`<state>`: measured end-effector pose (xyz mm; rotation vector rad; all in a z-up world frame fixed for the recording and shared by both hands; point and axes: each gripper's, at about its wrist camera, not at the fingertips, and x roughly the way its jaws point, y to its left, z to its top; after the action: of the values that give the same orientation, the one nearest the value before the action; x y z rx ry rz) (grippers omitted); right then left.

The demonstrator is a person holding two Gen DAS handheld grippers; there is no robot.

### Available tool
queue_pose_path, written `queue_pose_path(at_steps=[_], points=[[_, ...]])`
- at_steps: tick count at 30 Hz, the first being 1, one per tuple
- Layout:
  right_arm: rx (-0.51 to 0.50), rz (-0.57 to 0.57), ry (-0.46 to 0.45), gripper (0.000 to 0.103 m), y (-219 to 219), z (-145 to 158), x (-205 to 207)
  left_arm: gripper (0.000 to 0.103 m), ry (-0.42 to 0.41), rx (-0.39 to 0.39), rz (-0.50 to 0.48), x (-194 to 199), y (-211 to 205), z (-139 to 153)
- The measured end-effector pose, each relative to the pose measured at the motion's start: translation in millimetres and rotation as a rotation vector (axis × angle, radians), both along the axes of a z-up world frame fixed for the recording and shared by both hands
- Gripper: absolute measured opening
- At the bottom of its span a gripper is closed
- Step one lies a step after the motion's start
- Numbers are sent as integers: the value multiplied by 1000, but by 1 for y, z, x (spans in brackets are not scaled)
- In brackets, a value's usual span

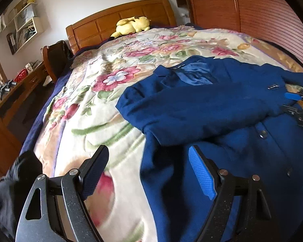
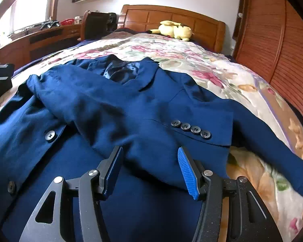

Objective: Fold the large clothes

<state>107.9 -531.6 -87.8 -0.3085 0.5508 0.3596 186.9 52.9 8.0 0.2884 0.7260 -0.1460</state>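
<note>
Bedroom with white walls and a wide bed (image 1: 74,104) under a cream quilt printed with pink and green flowers.

Left gripper (image 1: 149,173), low in its own view: fingers (image 1: 96,171) spread wide, nothing between them, hovering over the quilt right at the left hem of a large navy-blue wool jacket (image 1: 222,121); blue-padded finger over the cloth, black one over the flowers.

Right gripper (image 2: 149,171): fingers (image 2: 186,173) parted, not pressing anything, poised just above the jacket's folded sleeve (image 2: 131,121), whose cuff with four dark buttons (image 2: 190,129) lies at 1 o'clock of the fingertips. Seen also from the left view at 3 o'clock, over the jacket's front.

Jacket laid flat, front up, in the middle of the bed, collar and shiny blue lining (image 2: 121,70) toward the headboard at 12 o'clock; one sleeve folded across the chest, the other stretched out over the quilt toward 4 o'clock in the right view. Two large dark front buttons (image 2: 50,135) at 9 o'clock there.

Farther out: yellow plush toy (image 1: 133,25) at 12 o'clock against the orange-brown wooden headboard (image 1: 119,20); slatted wooden wardrobe doors (image 1: 262,20) at 2 o'clock; wooden table (image 1: 20,92) with a red basket (image 1: 21,75) at 9 o'clock; white wall shelf (image 1: 22,26) above it.
</note>
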Motion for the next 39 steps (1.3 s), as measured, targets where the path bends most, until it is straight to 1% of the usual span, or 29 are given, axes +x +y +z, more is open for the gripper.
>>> queue_pose_path(at_steps=[3, 5, 8, 9, 10, 12, 13, 14, 15, 16, 17, 18, 20, 22, 25, 28, 31, 34, 35, 36, 37, 38, 39], points=[[-3, 11, -11, 58, 2, 1, -3, 82, 32, -4, 7, 16, 2, -10], [4, 15, -11, 58, 1, 2, -3, 82, 57, -25, 6, 23, 6, -20], [21, 15, -5, 58, -3, 3, -4, 69, 112, -93, -12, 30, 8, -31], [32, 15, -4, 58, -4, 4, -4, 65, 119, -102, -5, 31, 10, -35], [41, 15, -2, 58, -6, 5, -4, 63, 118, -99, -1, 32, 10, -38], [59, 14, 6, 58, -9, 5, -3, 51, 125, -95, -1, 33, 10, -42], [64, 12, 8, 58, -8, 5, -3, 50, 130, -96, -2, 34, 9, -43], [69, 12, 10, 58, -8, 5, -3, 44, 128, -97, -3, 36, 8, -44], [72, 12, 10, 58, -8, 5, -3, 35, 126, -98, -6, 36, 8, -44], [74, 12, 8, 58, -8, 6, -4, 28, 126, -104, -13, 36, 7, -44], [75, 14, 5, 58, -7, 6, -5, 16, 127, -116, -19, 35, 8, -44], [75, 16, 2, 58, -6, 6, -6, 11, 120, -115, -14, 34, 7, -42], [76, 19, -2, 58, -6, 6, -8, 7, 83, -106, -8, 26, 8, -36], [76, 19, -7, 58, -5, 6, -9, 6, 42, -113, 0, 13, 13, -27], [80, 15, -17, 58, -7, 7, -11, 6, 21, -117, 15, 3, 23, -21], [84, 15, -28, 58, -7, 7, -12, 6, 52, -116, 42, 6, 33, -31], [83, 19, -28, 58, -5, 6, -12, 6, 82, -131, 46, 12, 36, -41], [89, 20, -27, 58, -6, 5, -11, 12, 72, -132, 56, 9, 35, -40], [92, 21, -27, 58, -7, 5, -11, 17, 68, -130, 57, 6, 35, -39], [96, 22, -26, 58, -7, 5, -10, 24, 60, -127, 58, 3, 36, -36], [99, 23, -24, 58, -7, 6, -11, 28, 47, -120, 58, -2, 38, -32], [102, 25, -23, 58, -8, 6, -12, 36, 30, -109, 57, -6, 38, -29], [104, 26, -23, 58, -8, 6, -11, 39, 7, -96, 55, -12, 39, -25]])
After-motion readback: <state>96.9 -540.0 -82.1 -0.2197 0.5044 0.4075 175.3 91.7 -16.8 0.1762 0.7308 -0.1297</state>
